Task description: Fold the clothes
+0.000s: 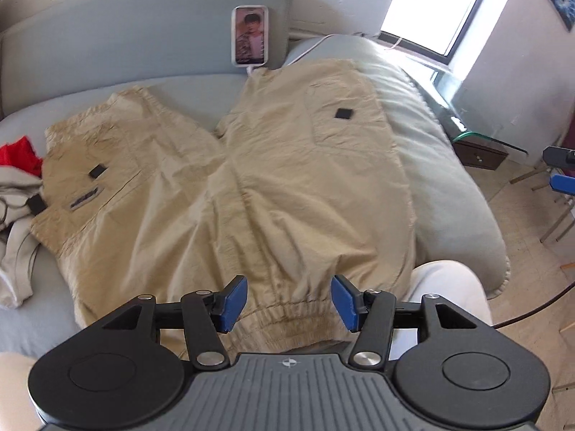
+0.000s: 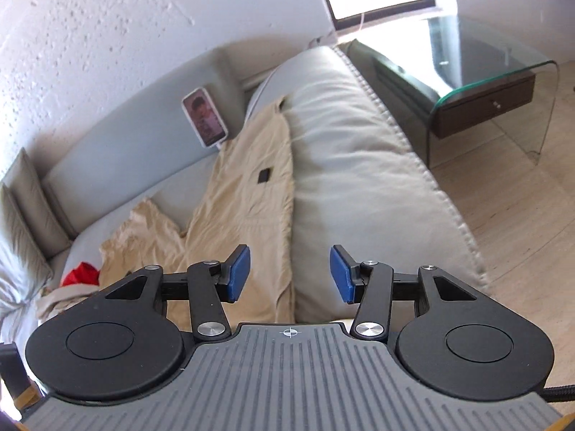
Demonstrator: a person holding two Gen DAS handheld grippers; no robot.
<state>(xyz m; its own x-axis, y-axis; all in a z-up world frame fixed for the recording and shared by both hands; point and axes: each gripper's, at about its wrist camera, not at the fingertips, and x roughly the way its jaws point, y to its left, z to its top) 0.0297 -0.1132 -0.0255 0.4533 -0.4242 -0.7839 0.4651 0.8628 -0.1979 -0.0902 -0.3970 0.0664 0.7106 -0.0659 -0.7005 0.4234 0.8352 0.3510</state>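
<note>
Here, the left gripper (image 1: 289, 303) hovered with its blue pads (image 1: 233, 303) spread wide, nothing between them, poised just over the elastic waistband (image 1: 287, 318) of the khaki shorts (image 1: 251, 186). Right gripper (image 2: 290, 274) likewise stood wide apart and empty, above the seam where the shorts' (image 2: 248, 194) right edge met the grey cushion (image 2: 359, 179).

Shorts lay spread flat on the sofa seat (image 1: 36, 129), waistband nearest the person, both legs fanned away toward the backrest (image 1: 125, 32). Fabric wrinkled. A small black patch (image 1: 344, 113) sat on the right leg; another dark tab and a grey label (image 1: 84, 199) on the left leg. Right leg overlapped the cushion's edge.

To the left of the shorts, touching their hem: a heap of pale garments (image 1: 18, 222) with something red (image 1: 21, 154) on top.

A phone (image 1: 250, 36) leaned upright against the backrest, screen lit, a white cable (image 1: 305, 48) trailing from its base. Beyond the cushion stood a glass side table (image 2: 503, 64) with a dark drawer beneath, under a bright window (image 1: 431, 3). Pale wooden floor (image 2: 521, 215) at the right.
</note>
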